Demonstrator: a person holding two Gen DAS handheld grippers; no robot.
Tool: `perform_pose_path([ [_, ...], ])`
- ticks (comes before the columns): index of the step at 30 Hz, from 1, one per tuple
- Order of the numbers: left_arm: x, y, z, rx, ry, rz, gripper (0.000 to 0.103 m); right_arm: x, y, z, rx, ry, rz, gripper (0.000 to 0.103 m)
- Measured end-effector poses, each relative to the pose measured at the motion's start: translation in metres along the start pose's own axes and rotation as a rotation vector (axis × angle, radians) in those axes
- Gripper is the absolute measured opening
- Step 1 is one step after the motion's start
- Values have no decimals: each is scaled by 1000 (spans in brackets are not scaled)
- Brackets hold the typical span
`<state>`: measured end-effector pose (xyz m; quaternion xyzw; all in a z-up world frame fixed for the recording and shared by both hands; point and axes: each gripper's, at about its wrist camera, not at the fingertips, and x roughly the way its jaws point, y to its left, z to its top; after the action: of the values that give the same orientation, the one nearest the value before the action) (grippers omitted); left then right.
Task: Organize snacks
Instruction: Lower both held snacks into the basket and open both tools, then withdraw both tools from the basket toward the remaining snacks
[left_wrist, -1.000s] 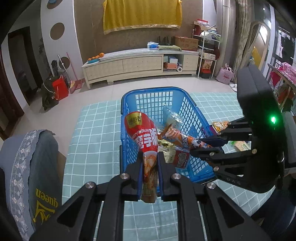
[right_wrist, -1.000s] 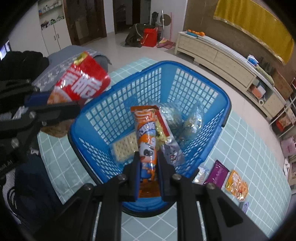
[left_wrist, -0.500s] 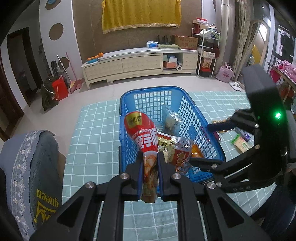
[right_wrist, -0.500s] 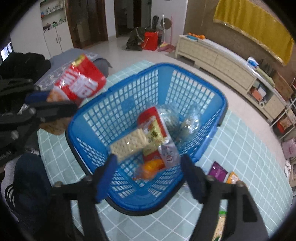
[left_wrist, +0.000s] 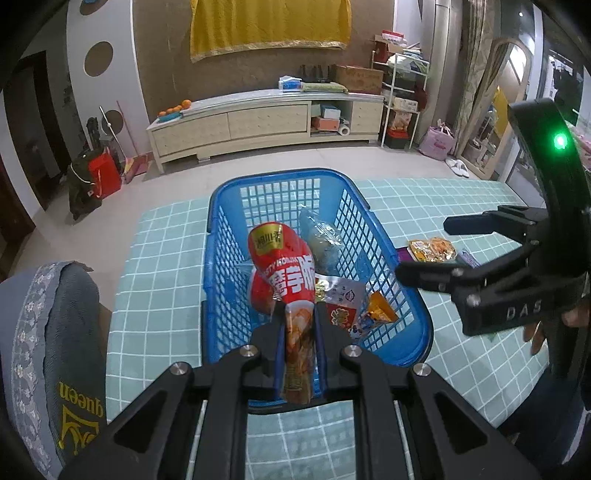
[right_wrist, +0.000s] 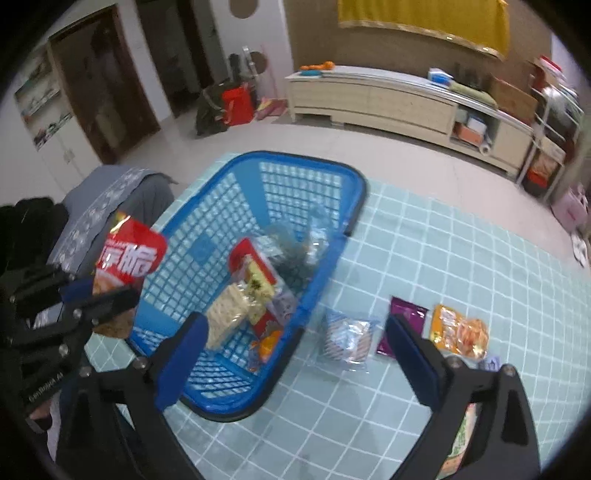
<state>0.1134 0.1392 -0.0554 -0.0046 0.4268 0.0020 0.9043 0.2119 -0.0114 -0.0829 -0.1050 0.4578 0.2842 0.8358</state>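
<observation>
My left gripper is shut on a red snack bag and holds it above the near end of the blue basket. The basket holds several snacks, among them a cracker pack and an orange pack. My right gripper is open and empty, above the basket's right rim; it also shows in the left wrist view. On the tablecloth to the right lie a clear striped pack, a purple pack and an orange pack.
The teal checked tablecloth covers the table. A grey chair back stands at the left. A long cream sideboard lines the far wall. A green pack lies under my right gripper's finger.
My right gripper opened and dropped the orange pack into the basket, then swung right over the rim. My left gripper stayed shut on the red bag and moved slightly forward over the basket.
</observation>
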Motion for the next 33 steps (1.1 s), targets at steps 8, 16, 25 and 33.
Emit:
perform_pose_path([
  [8,27,-8,0,21,71,-1,13,7,-12,-10,55,2,-45,99],
  [16,43,-8,-3,9,96,-26,13,6,-21,-16,91,-8,-61,99],
  [25,42,-15,-2,14,98,-11,40,0,-25,-25,115,-9,-82,99],
  [33,21,-15,-5,3,64,-13,63,-19,-33,-39,149,-22,-72,99],
])
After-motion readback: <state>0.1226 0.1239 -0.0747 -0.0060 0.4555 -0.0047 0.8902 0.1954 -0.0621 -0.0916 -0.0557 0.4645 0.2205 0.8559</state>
